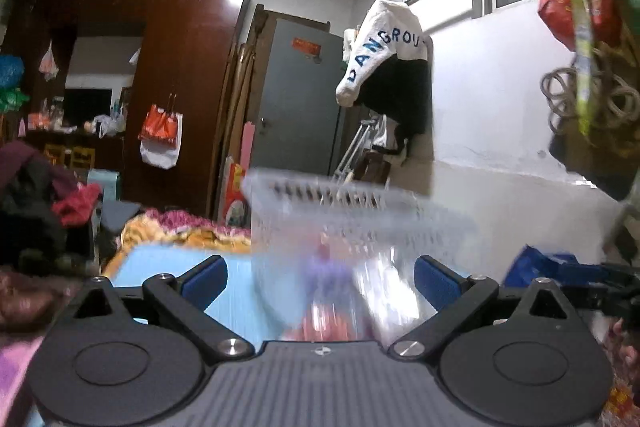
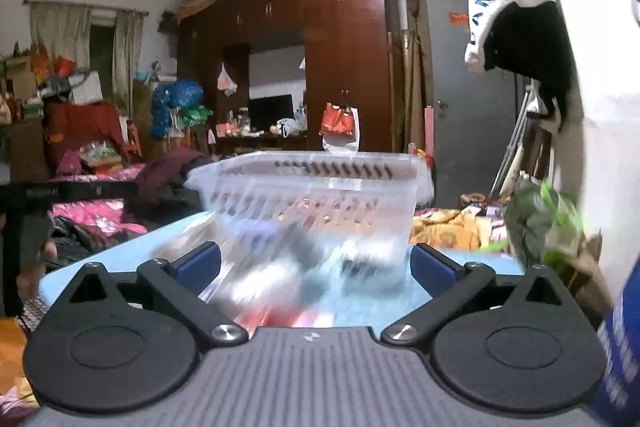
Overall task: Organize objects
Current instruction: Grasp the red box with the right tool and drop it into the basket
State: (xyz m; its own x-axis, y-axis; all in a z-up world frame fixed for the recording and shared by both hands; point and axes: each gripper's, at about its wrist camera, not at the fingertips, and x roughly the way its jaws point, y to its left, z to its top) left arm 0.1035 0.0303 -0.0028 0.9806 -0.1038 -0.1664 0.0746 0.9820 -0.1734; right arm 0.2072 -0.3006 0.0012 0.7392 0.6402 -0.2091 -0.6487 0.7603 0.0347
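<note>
A clear plastic slotted basket stands on a light blue table, blurred by motion, with blurred purple and red items inside. It also shows in the right wrist view, with dark, white and red blurred items in and before it. My left gripper is open, its blue pads either side of the basket's near wall, holding nothing. My right gripper is open just before the basket, holding nothing.
A blue bag lies right of the basket. A green plant and a blue packet are at the right. A bed with patterned bedding, a wardrobe and a white wall stand behind.
</note>
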